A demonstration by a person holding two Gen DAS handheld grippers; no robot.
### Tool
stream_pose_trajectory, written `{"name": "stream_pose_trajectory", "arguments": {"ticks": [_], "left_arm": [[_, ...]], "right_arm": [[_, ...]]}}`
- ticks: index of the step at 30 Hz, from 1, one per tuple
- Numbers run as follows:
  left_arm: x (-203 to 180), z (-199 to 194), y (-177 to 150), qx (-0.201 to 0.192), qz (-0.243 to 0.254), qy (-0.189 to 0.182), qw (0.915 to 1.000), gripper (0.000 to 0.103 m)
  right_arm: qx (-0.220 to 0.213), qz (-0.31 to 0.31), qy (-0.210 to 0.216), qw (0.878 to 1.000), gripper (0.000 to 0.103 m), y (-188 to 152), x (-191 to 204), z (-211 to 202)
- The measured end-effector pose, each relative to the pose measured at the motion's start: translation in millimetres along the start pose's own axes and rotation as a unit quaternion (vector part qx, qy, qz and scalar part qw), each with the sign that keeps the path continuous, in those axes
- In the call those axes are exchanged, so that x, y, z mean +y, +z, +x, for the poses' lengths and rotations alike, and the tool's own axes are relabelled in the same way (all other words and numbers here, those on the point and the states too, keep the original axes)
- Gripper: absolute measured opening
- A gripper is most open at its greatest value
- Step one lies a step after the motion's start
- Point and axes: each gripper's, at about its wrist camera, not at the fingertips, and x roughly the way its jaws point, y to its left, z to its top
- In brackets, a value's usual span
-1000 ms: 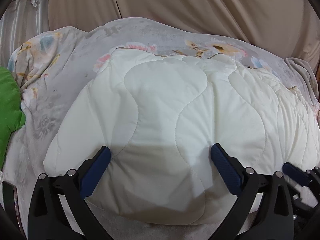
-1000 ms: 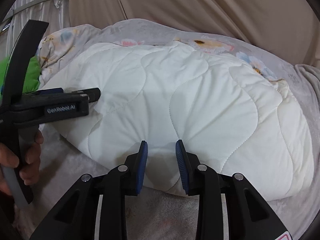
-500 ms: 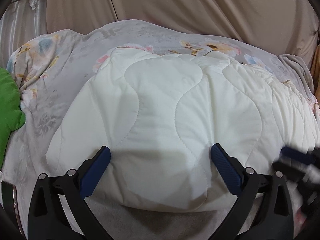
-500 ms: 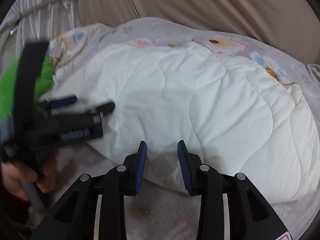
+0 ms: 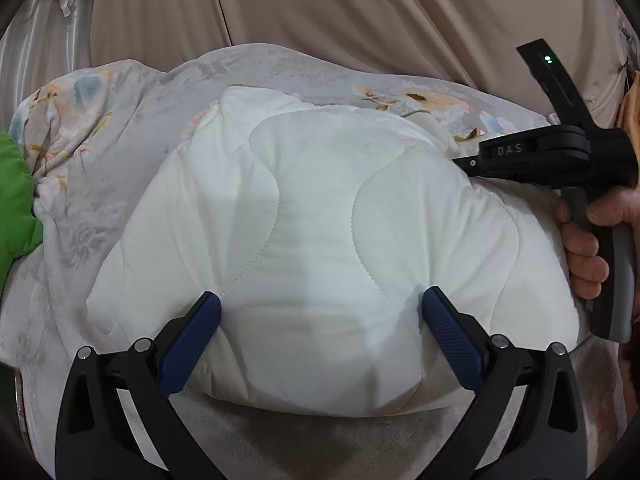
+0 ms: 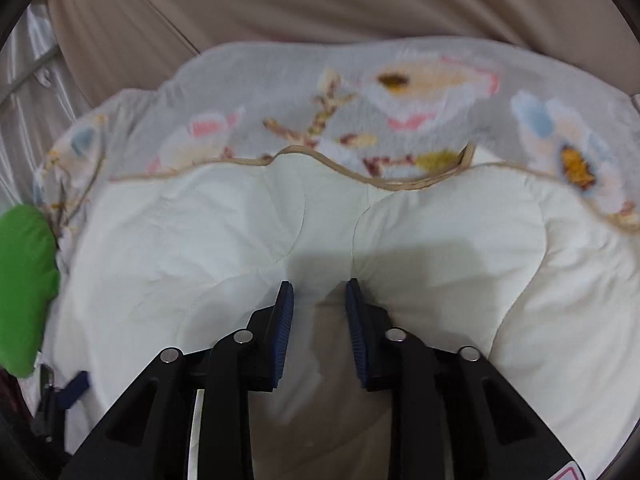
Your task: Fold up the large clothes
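Observation:
A folded white quilted comforter (image 5: pixel 320 240) with a grey floral outer side (image 5: pixel 120 128) lies in a puffy heap. My left gripper (image 5: pixel 320 320) is wide open, its blue pads on either side of the near edge of the white fold. My right gripper (image 6: pixel 319 312) is over the top of the comforter (image 6: pixel 440 248), its jaws a narrow gap apart with white fabric showing between them; I cannot tell whether they pinch it. The right gripper's body (image 5: pixel 560 156) shows from the side in the left wrist view, held in a hand.
A green cushion (image 5: pixel 16 208) lies at the left, also in the right wrist view (image 6: pixel 24 288). Beige draped fabric (image 5: pixel 360 20) hangs behind the heap. A grey fleece surface (image 5: pixel 320 444) lies under the near edge.
My right gripper has moved from the near front edge up and over the comforter toward its far floral edge. The left gripper has stayed open at the near edge.

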Motion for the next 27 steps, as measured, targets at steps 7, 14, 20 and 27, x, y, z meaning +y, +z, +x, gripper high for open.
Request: {"name": "stream_pose_trajectory", "arguments": {"ticks": [7, 14, 20, 27], "left_arm": [[1, 3, -2, 0.000, 0.002, 0.002, 1.0000, 0.098], [-1, 1, -4, -0.008, 0.007, 0.005, 0.9999, 0.098], [5, -4, -3, -0.014, -0.009, -0.010, 0.9998, 0.098], [41, -39, -7, -0.042, -0.073, -0.019, 0.9963, 0.098]], "right_arm": [[-0.011, -0.019, -0.014, 1.000, 0.012, 27, 18, -3], [0.035, -0.012, -0.035, 0.999, 0.002, 45, 12, 60], [-0.019, 0.020, -0.040, 0.999, 0.003, 50, 4, 40], [-0.071, 0.012, 0.014, 0.997, 0.009, -5, 1, -61]]}}
